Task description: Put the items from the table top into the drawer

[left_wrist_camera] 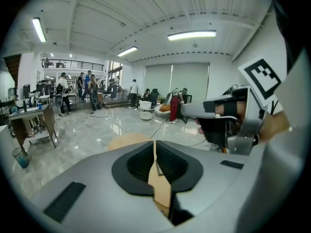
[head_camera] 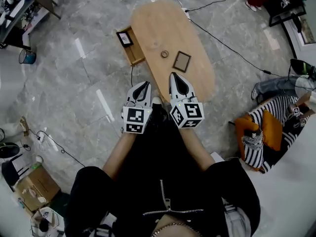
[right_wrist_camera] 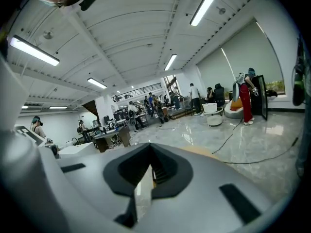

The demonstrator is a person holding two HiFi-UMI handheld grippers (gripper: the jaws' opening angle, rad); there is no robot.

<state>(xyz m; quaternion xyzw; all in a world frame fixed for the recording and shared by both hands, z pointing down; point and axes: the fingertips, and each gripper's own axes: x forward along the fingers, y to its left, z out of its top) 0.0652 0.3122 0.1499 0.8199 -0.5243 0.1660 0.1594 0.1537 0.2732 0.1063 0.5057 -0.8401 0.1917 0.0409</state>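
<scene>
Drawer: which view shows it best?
Head view: the drawer stands pulled open at the side of the table, seen from above. Left gripper view catches only a strip of the table; right gripper view shows no drawer.

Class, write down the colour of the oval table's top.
Light tan wood colour; the oval table top shows best in the head view.

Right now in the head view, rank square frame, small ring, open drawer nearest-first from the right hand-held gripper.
1. Square frame, on the table, just ahead of the right hand-held gripper.
2. Small ring, beyond it, slightly left.
3. Open drawer, at the table's left side.
</scene>
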